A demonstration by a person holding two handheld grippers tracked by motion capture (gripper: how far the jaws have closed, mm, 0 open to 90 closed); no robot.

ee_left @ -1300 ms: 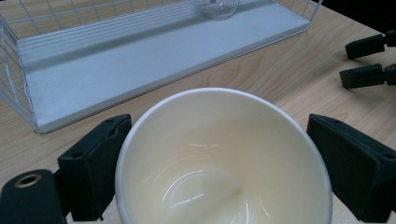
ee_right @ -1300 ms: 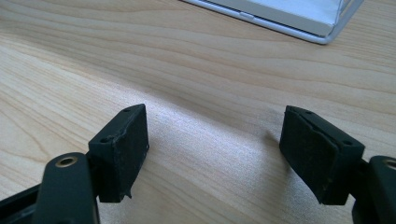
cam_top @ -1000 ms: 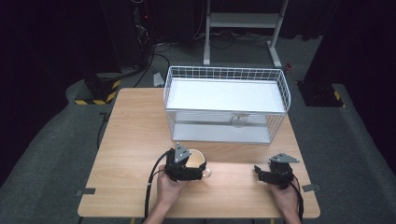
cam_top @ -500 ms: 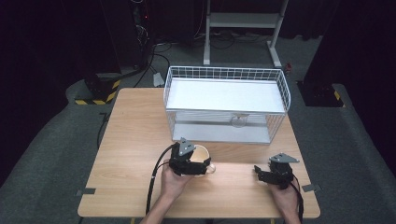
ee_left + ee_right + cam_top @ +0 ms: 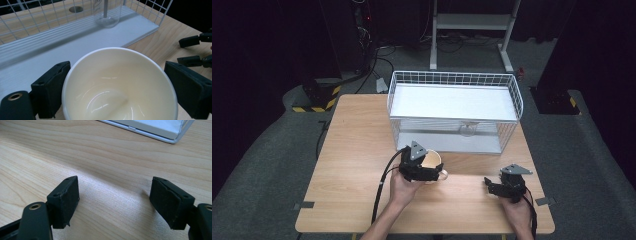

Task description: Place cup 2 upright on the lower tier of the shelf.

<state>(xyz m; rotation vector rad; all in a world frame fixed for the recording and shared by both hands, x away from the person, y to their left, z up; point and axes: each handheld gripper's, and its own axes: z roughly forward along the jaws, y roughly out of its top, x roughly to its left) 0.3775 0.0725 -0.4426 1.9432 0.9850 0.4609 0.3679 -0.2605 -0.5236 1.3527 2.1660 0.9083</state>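
wire basket (image 5: 454, 111) at table's (image 5: 357, 150) far side, glass (image 5: 467, 130) inside it, cup (image 5: 432, 163) just before it

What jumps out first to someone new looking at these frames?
The cream cup, gripped across its body by the left hand-held gripper near the table's front middle, open mouth facing the camera in the left gripper view. Right behind it stands the white wire rack with a clear glass on its lower shelf. The right hand-held gripper rests open and empty over bare wood at the front right.
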